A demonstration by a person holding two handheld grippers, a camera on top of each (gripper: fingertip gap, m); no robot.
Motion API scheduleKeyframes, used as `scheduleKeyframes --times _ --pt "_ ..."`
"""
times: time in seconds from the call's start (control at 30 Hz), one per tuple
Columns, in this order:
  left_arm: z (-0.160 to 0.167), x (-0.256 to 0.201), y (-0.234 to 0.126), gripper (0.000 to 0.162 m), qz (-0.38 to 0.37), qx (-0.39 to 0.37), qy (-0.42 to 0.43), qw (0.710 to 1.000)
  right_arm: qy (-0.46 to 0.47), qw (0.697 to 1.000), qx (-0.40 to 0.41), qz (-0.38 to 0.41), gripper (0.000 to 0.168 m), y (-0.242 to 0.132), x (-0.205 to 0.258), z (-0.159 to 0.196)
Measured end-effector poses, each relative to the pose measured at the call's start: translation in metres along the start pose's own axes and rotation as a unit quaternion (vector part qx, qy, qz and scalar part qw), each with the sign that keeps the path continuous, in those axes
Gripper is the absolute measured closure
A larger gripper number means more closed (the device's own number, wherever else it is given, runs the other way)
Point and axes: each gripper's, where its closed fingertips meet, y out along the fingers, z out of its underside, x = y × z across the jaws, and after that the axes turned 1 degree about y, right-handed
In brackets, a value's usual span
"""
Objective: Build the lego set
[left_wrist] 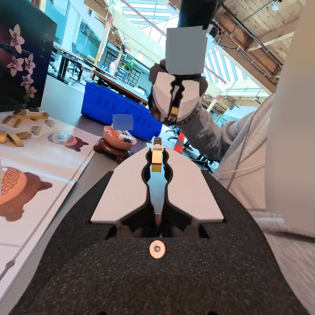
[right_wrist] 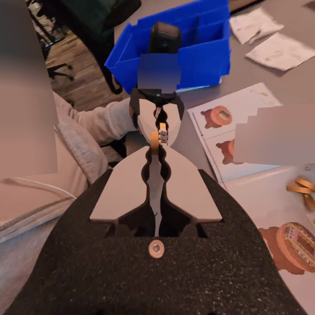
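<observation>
Gold brick stack [left_wrist: 156, 159] sits clenched in my left gripper [left_wrist: 157, 150], lifted off the worktop [left_wrist: 71, 105]; my right gripper [right_wrist: 155, 150] grasps a gold curved piece [right_wrist: 154, 142] beside it. I judge this a mid-air join: next, align studs and press.

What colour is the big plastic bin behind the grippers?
Bright blue bin, clearest in the right wrist view.

each gripper [left_wrist: 157, 150] has pale wavy-edged fingers [left_wrist: 129, 184] on a black grainy body. a silver screw [left_wrist: 157, 249] sits mid-body. the sleeve [left_wrist: 213, 136] is grey.
</observation>
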Motion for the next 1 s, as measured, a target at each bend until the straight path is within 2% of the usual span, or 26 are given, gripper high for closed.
scheduleKeyframes --times 0.17,0.33,0.7,1.0 --pt "0.005 -0.001 0.020 0.151 -0.002 0.022 -0.008 1.000 0.032 0.998 0.043 -0.039 0.161 0.001 -0.012 0.012" --pt "0.005 0.001 0.026 0.151 -0.007 0.013 -0.014 1.000 0.025 0.996 0.072 -0.038 0.161 -0.002 -0.015 0.021" --pt "0.008 0.004 0.025 0.151 -0.013 0.017 -0.013 1.000 0.018 0.991 0.129 -0.028 0.161 0.000 -0.015 0.028" --pt "0.006 0.005 0.022 0.151 -0.038 0.003 0.031 0.999 0.007 0.983 0.183 -0.021 0.161 0.004 -0.015 0.028"
